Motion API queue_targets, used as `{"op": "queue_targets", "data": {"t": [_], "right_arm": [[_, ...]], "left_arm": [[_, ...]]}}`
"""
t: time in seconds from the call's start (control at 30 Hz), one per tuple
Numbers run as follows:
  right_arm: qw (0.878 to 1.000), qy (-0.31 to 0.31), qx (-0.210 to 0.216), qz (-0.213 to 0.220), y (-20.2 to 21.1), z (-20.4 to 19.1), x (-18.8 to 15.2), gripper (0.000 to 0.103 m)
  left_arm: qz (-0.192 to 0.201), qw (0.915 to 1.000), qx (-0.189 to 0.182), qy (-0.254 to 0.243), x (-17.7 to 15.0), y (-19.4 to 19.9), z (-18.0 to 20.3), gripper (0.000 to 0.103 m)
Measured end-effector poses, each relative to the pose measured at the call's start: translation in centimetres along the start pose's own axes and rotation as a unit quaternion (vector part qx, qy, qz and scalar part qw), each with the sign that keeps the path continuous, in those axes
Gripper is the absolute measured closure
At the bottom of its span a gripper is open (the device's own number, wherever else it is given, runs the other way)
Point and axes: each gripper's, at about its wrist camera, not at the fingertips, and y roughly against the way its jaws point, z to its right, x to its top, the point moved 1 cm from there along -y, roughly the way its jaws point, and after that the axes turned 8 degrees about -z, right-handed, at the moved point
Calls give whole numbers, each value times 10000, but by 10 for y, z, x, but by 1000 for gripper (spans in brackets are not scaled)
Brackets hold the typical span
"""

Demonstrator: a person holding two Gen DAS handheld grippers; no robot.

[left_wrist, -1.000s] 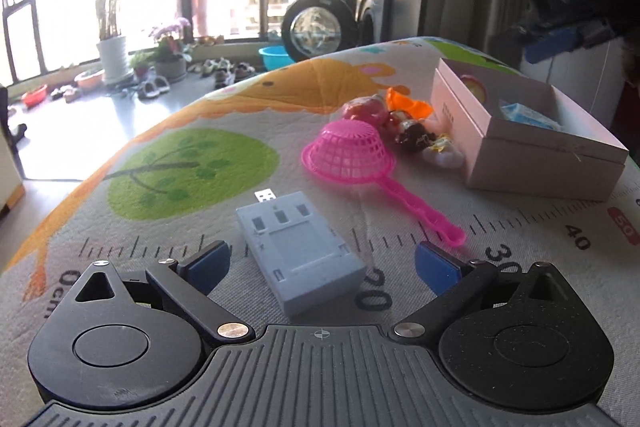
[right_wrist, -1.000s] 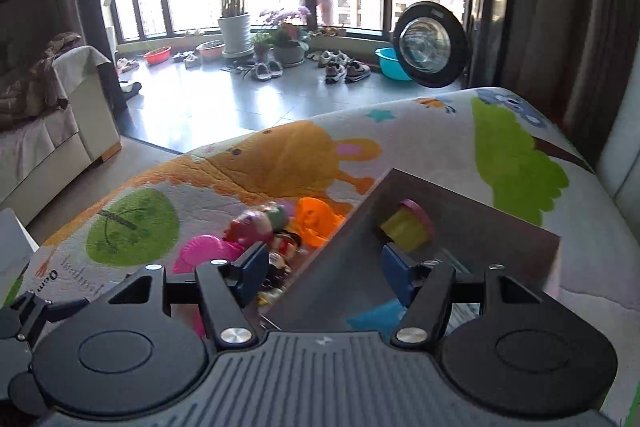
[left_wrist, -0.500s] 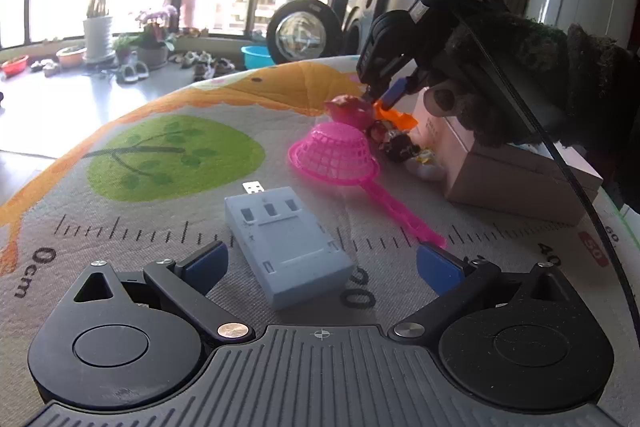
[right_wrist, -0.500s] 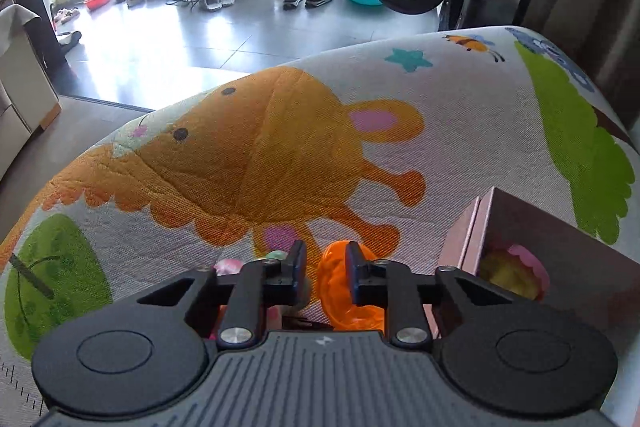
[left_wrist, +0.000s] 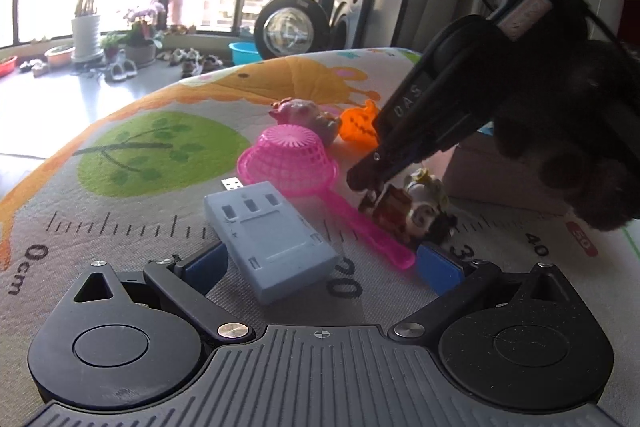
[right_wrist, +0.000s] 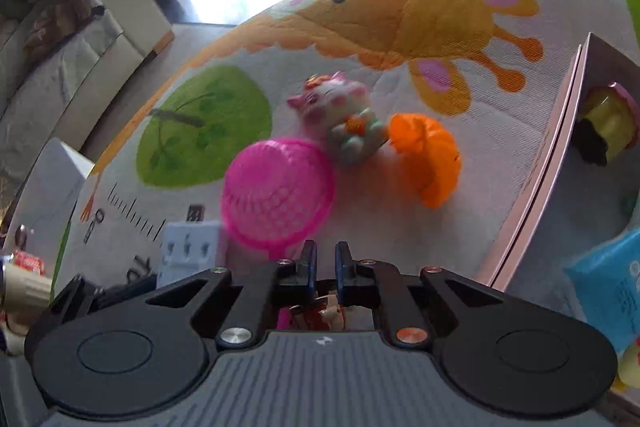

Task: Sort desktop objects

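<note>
My left gripper [left_wrist: 320,263] is open, its blue pads either side of a grey-blue USB box [left_wrist: 270,237] on the play mat. My right gripper [left_wrist: 370,201] [right_wrist: 323,261] has its fingers nearly closed, tips down at a small brown and white figurine [left_wrist: 416,213]; whether it grips the toy I cannot tell. The figurine also shows under the fingers in the right wrist view [right_wrist: 324,313]. A pink strainer [left_wrist: 292,157] [right_wrist: 278,191], a pink cat figure [right_wrist: 340,115] and an orange pumpkin toy [right_wrist: 428,157] lie beyond.
A pink cardboard box [right_wrist: 560,147] stands at the right, holding a yellow toy [right_wrist: 612,123] and a blue packet [right_wrist: 608,287]. The mat's edge drops to the floor at the far side. A sofa [right_wrist: 80,39] stands to the left.
The right gripper swung from above the box down to the toy pile and its fingers closed to a narrow gap. The left gripper edged closer to the USB box.
</note>
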Motion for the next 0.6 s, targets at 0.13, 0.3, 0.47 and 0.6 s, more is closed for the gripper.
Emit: {"op": "queue_targets", "data": {"t": [0.13,0.3,0.47,0.6], "right_arm": [[9959,430,-336,729,41,-9,-14,85],[9779,516,-1359,1503,53,5,12,48],[9695,724,-1946,1301,14,10,38,51],[9777,618,-1793,902,-2,14,41,85]], "left_arm": [[-18,9999,46,-149,-1,0,6,0],[-24,9998,95,-157,-2,0,7,0],[-16,10000,37,-72,-2,0,3,0],[5,10000,-20,13,-1,1,0,0]]}}
